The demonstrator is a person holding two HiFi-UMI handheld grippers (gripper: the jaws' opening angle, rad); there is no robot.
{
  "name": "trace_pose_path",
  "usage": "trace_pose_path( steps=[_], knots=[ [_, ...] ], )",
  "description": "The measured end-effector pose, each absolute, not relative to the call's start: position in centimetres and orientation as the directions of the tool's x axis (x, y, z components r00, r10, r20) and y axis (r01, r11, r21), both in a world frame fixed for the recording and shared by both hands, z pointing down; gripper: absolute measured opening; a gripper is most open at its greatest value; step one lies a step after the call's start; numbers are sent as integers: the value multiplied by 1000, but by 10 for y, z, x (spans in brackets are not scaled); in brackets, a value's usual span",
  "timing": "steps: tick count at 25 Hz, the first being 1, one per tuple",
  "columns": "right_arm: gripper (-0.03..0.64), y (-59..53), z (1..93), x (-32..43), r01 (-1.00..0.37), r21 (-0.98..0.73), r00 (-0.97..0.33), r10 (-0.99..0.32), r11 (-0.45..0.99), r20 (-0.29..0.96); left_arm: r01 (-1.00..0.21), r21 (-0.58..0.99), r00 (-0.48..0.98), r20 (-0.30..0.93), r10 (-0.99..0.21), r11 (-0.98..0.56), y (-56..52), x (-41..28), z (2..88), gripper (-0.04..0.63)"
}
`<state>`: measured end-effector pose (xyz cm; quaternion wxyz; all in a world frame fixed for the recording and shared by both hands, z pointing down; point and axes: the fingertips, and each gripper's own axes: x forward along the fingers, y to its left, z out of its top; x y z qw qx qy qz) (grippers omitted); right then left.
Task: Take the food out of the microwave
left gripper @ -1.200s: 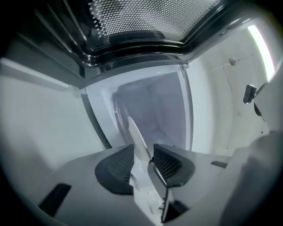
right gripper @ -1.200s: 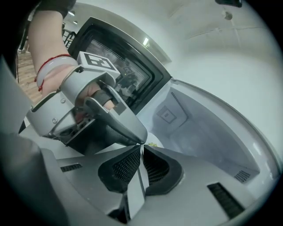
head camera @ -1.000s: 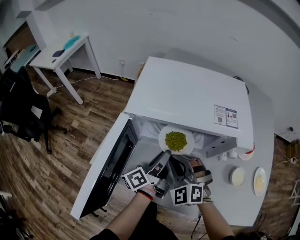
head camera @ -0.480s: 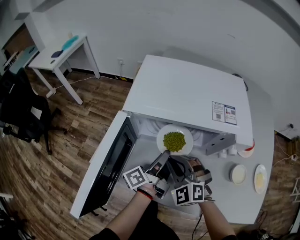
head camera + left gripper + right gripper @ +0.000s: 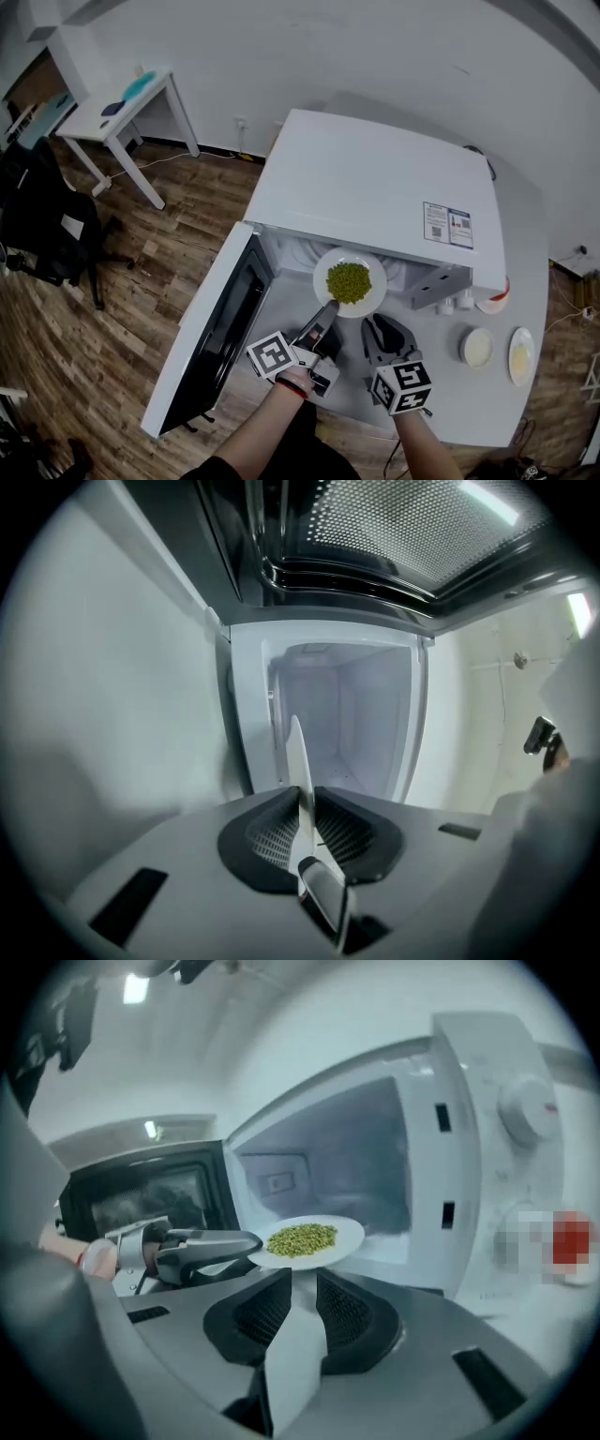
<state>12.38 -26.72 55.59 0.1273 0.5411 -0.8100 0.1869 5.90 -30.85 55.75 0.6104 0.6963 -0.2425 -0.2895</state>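
Left gripper (image 5: 329, 307) jaws just closing on plate (image 5: 373, 272) rim, right gripper (image 5: 374, 324) opening, empty

The white boxy microwave (image 5: 375, 197) stands with its dark-windowed door (image 5: 228, 326) swung wide to the left, walling off that side, and the round white plate of green peas (image 5: 349, 281) fills the middle of its mouth. Bare grey counter (image 5: 464, 405) lies open before it; two small white dishes (image 5: 476, 351) sit rightward
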Motion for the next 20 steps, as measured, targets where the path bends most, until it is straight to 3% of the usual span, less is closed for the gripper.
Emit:
trace_pose_path(
  steps=[3,9,15,20],
  knots=[
    [120,-265,565,122,-886,-350,-434,-808,304,397,4,989,720,-103,-687,-145,-308,59,559,55],
    [149,-275,566,115,-663,-728,-516,-810,173,278,30,991,704,-115,-701,-133,-308,59,559,52],
    [149,-289,550,116,-421,-894,-536,-837,154,108,61,991,701,-130,-701,-122,-307,56,555,49],
    [149,-297,550,106,-379,-916,-542,-834,133,103,82,990,706,-138,-694,-114,-301,59,555,48]
  ],
)
